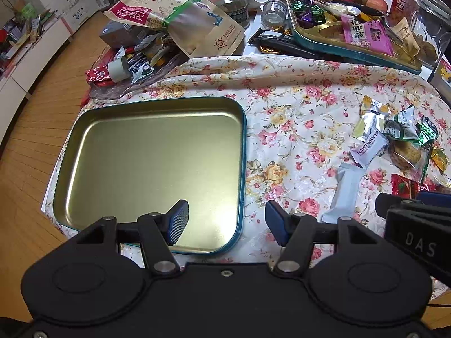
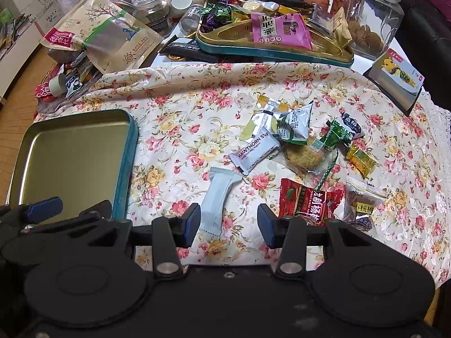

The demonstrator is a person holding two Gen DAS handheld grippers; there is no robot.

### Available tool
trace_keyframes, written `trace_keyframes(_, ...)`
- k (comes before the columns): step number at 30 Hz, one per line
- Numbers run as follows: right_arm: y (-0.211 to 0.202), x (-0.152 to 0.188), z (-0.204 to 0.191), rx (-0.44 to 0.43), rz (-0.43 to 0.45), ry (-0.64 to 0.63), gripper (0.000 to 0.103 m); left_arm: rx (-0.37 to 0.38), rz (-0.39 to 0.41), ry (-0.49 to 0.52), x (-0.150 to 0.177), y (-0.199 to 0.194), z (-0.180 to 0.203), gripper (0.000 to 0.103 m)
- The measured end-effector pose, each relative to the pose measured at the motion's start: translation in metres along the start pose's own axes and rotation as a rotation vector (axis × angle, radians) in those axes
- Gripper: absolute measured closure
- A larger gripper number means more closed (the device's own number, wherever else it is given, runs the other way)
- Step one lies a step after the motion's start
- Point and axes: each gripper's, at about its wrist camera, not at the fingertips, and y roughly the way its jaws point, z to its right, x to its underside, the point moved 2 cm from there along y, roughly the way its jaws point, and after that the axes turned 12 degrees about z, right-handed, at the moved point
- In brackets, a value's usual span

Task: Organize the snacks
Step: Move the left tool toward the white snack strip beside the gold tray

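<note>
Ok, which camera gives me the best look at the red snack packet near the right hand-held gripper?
The right wrist view. There the red snack packet lies almost whole on the floral cloth, just beyond the open right hand-held gripper. The left wrist view shows only part of it, cut off behind the other gripper's body.

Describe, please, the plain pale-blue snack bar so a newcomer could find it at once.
Start at the empty gold tin with the teal rim on the floral cloth. Just right of it, nearest the right gripper, lies the pale-blue bar. Unlike the lettered Hawthorn pack and red pack nearby, its wrapper shows no print.
</note>
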Motion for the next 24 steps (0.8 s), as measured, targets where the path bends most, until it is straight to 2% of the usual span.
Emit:
trace_keyframes(19, 0.0025, 0.0018, -0.0053, 0.006, -0.016, -0.006, 0.057, -0.001, -0.01, 0.0, 0.0014, 0.0008, -0.001, 0.039)
trace_keyframes(24, 0.0024, -0.0008, -0.005, 0.0, -0.013, -0.01, 0.057, 0.02, -0.028, -0.012, -0.0006, 0.0022, -0.0009, 0.039)
